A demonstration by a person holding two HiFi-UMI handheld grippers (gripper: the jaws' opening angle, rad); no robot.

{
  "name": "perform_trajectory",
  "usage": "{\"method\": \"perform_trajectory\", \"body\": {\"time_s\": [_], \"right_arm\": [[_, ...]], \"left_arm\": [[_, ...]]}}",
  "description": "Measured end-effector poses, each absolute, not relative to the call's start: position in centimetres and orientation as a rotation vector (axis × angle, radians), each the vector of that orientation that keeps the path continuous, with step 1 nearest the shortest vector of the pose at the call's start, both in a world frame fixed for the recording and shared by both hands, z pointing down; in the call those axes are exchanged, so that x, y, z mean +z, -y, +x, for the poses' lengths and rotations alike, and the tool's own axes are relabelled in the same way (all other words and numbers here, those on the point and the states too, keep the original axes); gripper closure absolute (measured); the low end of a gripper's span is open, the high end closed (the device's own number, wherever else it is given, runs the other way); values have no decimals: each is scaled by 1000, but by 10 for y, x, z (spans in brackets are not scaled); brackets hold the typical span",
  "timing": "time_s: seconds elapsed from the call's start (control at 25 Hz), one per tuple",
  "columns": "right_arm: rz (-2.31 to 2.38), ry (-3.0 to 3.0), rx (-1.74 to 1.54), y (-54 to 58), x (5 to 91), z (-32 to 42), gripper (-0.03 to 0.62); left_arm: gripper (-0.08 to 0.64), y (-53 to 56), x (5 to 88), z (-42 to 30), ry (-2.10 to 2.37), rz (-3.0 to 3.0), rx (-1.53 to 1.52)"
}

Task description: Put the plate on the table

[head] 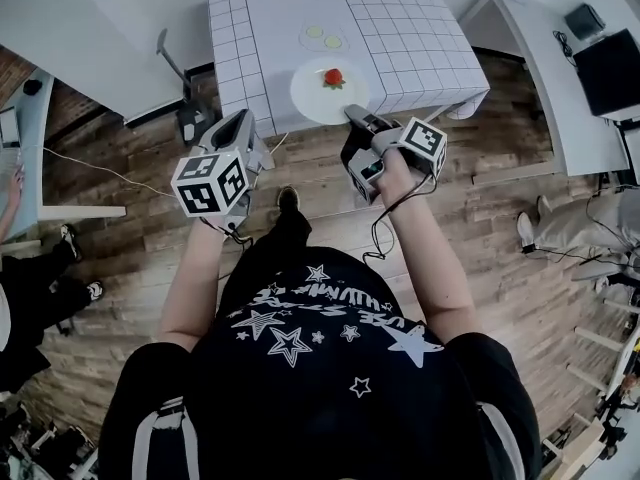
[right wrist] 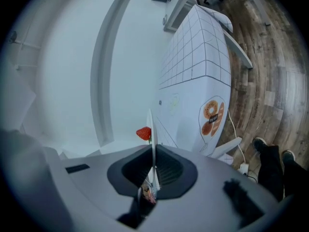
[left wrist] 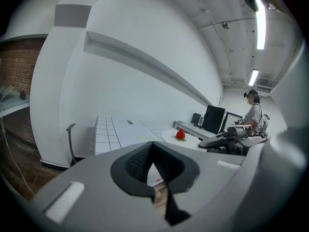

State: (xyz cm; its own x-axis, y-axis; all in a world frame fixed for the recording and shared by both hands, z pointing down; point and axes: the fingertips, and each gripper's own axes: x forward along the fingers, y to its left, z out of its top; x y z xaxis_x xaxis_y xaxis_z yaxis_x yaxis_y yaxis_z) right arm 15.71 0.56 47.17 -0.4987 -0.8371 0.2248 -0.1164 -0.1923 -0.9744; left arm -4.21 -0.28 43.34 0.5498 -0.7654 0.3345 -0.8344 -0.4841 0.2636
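A white plate (head: 318, 98) with a red strawberry (head: 333, 77) on it hangs over the near edge of the table (head: 410, 48), which has a white grid cloth. My right gripper (head: 353, 117) is shut on the plate's near rim. In the right gripper view the plate (right wrist: 151, 129) stands edge-on between the pads, with the strawberry (right wrist: 144, 133) to its left. I cannot tell whether the plate touches the table. My left gripper (head: 245, 126) is held left of the plate, off the table's near left corner, shut with nothing in it. From the left gripper view (left wrist: 153, 164) the plate (left wrist: 170, 137) lies ahead.
Two pale green marks (head: 323, 37) lie on the cloth beyond the plate. A black stand (head: 183, 93) is left of the table. To the right, a desk carries a dark monitor (head: 610, 68). Wooden floor and a cable (head: 100, 168) lie below. A person sits at the left edge (head: 20, 298).
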Motion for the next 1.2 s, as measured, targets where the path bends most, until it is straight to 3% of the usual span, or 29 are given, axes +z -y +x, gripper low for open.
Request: {"method": "perform_trajectory", "body": {"time_s": [1.2], "right_arm": [[-1159, -1573, -1718, 215, 463, 134, 572]], "left_arm": [[551, 237, 444, -73, 1302, 2340, 173]]}}
